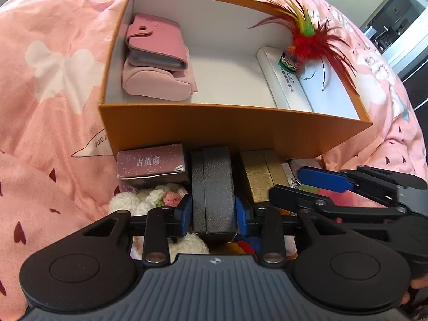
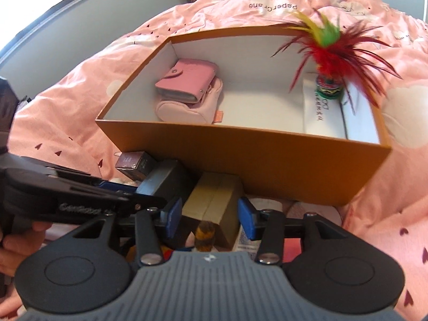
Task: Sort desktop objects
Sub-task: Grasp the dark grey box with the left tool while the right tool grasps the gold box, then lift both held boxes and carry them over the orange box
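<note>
Gripping a grey case (image 1: pixel 214 190) outside the orange box (image 1: pixel 235 131), with the right gripper (image 2: pixel 210 212) straddling a gold box (image 2: pixel 214 200).

Left gripper (image 1: pixel 214 214) has its blue pads pressed on both sides of the grey case, which stands just beside the box's near wall, between a maroon box (image 1: pixel 152 164) and the gold box. Right gripper's fingers stand apart either side of the gold box; contact cannot be told. Inside, a pink wallet (image 1: pixel 157 42) lies left and a feather shuttlecock (image 1: pixel 299 45) right, with bare white floor between.

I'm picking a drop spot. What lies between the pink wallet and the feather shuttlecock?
Only bare white floor of the orange box, seen in both wrist views.
</note>
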`<action>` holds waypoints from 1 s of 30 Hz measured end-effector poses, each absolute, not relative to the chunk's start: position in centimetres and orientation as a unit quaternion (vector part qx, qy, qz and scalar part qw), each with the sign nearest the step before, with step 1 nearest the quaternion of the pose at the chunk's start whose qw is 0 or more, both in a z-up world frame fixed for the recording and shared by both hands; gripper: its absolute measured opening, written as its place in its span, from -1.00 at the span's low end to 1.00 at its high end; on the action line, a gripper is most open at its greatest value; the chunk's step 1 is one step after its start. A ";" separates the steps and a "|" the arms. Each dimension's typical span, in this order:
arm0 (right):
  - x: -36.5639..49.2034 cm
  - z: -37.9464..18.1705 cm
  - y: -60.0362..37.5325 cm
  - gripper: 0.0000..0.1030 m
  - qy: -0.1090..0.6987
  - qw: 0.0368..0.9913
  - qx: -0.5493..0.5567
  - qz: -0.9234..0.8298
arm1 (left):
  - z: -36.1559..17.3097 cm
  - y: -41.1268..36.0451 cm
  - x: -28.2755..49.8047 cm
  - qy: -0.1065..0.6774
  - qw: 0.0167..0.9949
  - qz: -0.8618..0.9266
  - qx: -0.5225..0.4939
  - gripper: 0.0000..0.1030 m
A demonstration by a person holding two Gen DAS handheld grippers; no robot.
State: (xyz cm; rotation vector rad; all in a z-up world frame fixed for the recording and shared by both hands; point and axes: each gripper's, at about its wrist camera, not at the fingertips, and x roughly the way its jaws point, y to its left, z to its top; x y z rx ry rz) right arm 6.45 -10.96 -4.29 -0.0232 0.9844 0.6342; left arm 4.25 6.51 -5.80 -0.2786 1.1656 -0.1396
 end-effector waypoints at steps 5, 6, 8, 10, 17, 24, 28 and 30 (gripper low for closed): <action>7.7 -4.9 -10.3 0.00 0.478 0.831 -0.002 0.285 | -5.9 7.3 3.9 0.544 0.824 -0.074 -0.140 -0.26; 8.0 -5.2 -10.1 0.00 0.483 0.828 0.000 0.284 | -5.9 7.2 3.9 0.543 0.825 -0.077 -0.136 -0.26; 8.5 -5.6 -9.7 0.00 0.496 0.821 0.008 0.281 | -5.9 7.2 3.7 0.540 0.828 -0.080 -0.130 -0.26; 9.1 -6.1 -9.3 0.03 0.507 0.817 0.009 0.273 | -5.9 7.2 3.6 0.538 0.829 -0.083 -0.128 -0.26; 9.4 -6.9 -8.7 0.09 0.523 0.811 -0.006 0.262 | -5.9 7.1 3.5 0.537 0.829 -0.086 -0.128 -0.25; 8.4 -6.8 -10.4 0.08 0.534 0.807 -0.011 0.254 | -5.8 6.2 3.8 0.540 0.831 -0.082 -0.104 -0.24; 8.4 -6.9 -10.8 -0.08 0.540 0.801 0.008 0.258 | -6.1 5.3 4.2 0.544 0.831 -0.076 -0.084 -0.25; 8.3 -6.8 -11.0 -0.09 0.539 0.801 0.016 0.261 | -6.1 5.4 4.1 0.542 0.833 -0.074 -0.088 -0.25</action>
